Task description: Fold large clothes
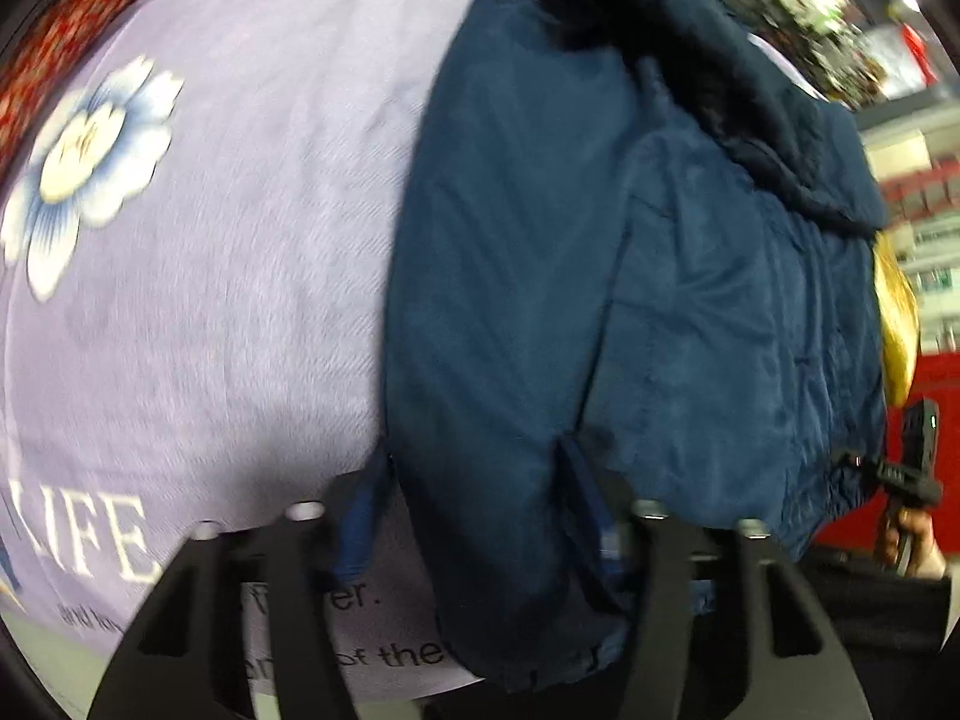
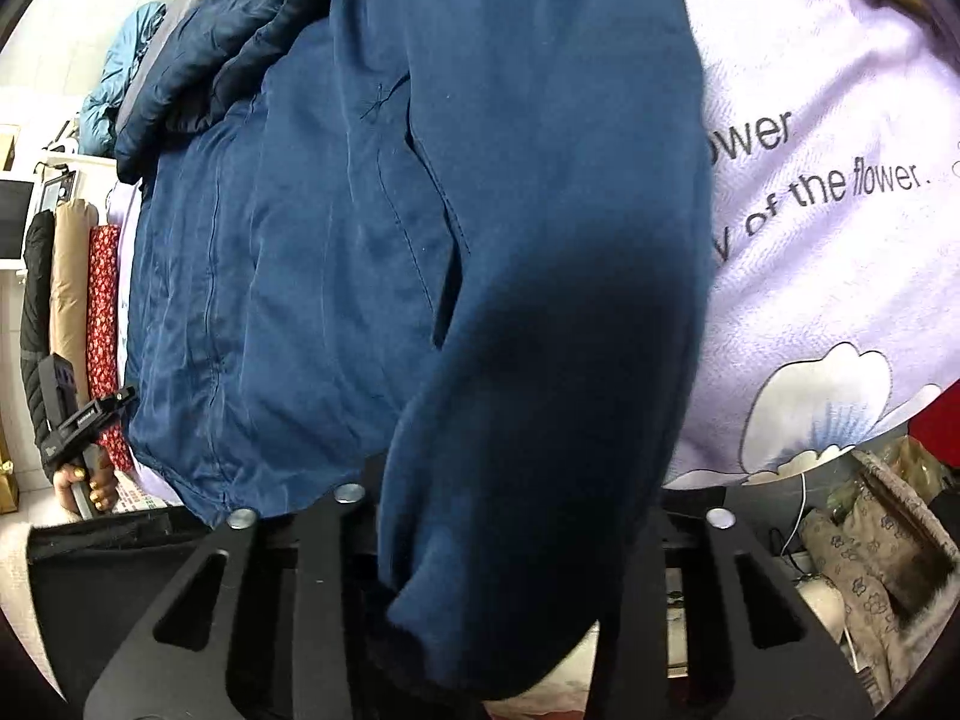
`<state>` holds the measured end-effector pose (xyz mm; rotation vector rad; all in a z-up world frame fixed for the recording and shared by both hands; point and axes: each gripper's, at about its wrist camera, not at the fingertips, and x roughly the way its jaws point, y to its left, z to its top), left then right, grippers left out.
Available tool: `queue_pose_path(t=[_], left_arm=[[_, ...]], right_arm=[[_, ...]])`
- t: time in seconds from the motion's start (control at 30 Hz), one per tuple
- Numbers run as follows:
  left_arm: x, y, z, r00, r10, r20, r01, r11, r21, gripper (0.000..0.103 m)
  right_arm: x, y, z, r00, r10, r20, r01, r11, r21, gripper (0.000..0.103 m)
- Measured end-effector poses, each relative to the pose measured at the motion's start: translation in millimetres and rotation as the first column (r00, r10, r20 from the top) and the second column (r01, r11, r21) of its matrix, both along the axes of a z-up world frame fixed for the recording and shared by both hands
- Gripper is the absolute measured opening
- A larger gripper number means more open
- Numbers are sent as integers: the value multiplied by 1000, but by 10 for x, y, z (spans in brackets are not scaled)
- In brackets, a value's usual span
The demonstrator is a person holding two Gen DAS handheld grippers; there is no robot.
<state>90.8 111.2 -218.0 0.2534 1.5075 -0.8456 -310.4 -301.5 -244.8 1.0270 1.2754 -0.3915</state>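
A large dark blue padded jacket (image 1: 600, 300) lay spread across a bed covered by a pale lilac sheet printed with white-and-blue flowers and black lettering (image 1: 228, 240). In the left wrist view the jacket filled the right half of the frame, its near hem at the bed's edge, with a darker, fleecy-looking part (image 1: 690, 30) bunched at its far end. The left gripper (image 1: 480, 540) pointed steeply down at that hem; its black fingers (image 1: 288, 600) stood at a middling gap with the hem fabric and a small blue loop (image 1: 360, 528) between them, but the picture was blurred, and I could not tell whether the pads pressed on the cloth. Off to the right of that view the person's hand (image 1: 909, 546) held the handle of the right gripper, a yellow item (image 1: 897, 324) just above it beyond the jacket's edge. In the right wrist view a long blue sleeve of the jacket (image 2: 540, 300) ran from the top of the frame down between the fingers (image 2: 324, 600) of the right gripper (image 2: 498, 540). Those jaws stood fairly narrow, with the cuff end bulging between them, seemingly gripped. At the left edge the person's other hand (image 2: 90, 486) held the left gripper by the jacket's hem. Beyond it stood rolled cloths, one tan and one red with a floral print (image 2: 102, 312), beside a black garment. At lower right, below the bed, sat a patterned brown fabric basket (image 2: 870, 552).
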Motion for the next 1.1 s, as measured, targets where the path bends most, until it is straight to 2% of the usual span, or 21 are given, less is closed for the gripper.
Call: queue_pose_path(t=[0.1,0.13,0.17,0.23,0.27,0.3,0.37,0.43,0.47,0.5,0.57,0.67,0.8,0.9,1.0,1.1], left_arm=[[-18,-34,-4,999,-51,5,51,999,-8,47],[-20,-49,-17,999,-49,3,49,999,-8,51],[-8,-23,-24,1000,-27,12,27,1000,8,66],[-16,-34,-43,1000,11,17,-11,1000,-4,84],[-8,2,-36,1000,23,0,-23,999,-35,89],[-25,0,-68,999,25,-27,-26,998,-54,90],[-125,-122,-207,997,-20,-79,17,999,-30,91],[-252,-236,-202,997,-83,-6,83,997,-12,92],[-329,-337,-173,989,-150,22,150,989,-17,79],[-367,-400,-141,984,-178,24,179,984,-26,68],[-369,-472,-102,983,-185,20,186,982,-34,40],[-371,-434,5,973,-230,25,231,971,-59,23],[-429,-344,218,954,-296,42,299,950,-90,17],[-462,-439,255,947,-319,50,322,942,-91,16],[-474,-336,244,948,-317,35,319,944,-79,16],[-465,-248,206,959,-285,-16,283,956,-79,16]], right_arm=[[-17,-12,40,1000,5,8,-5,1000,-2,31],[-27,-12,33,1000,5,7,-5,1000,-4,31],[-22,-18,30,1000,5,2,-5,1000,-6,31],[-1,-20,26,1000,3,-6,-3,1000,-7,31],[-12,-27,25,1000,0,-8,0,1000,-6,31],[0,-21,18,1000,-1,-9,1,1000,-5,31],[-1,-29,21,1000,0,-14,0,1000,0,31],[16,-40,23,1000,6,-21,-6,1000,7,31],[10,-48,29,1000,13,-24,-13,1000,7,31],[29,-40,32,999,21,-27,-21,1000,5,31],[41,-29,56,999,37,-31,-37,999,3,30],[42,4,93,998,52,-31,-52,999,3,25],[18,76,162,998,66,-19,-66,998,5,20],[25,162,206,996,85,0,-85,996,27,17],[50,305,242,990,141,-5,-141,989,33,16],[14,406,248,988,154,-7,-153,986,61,16]])
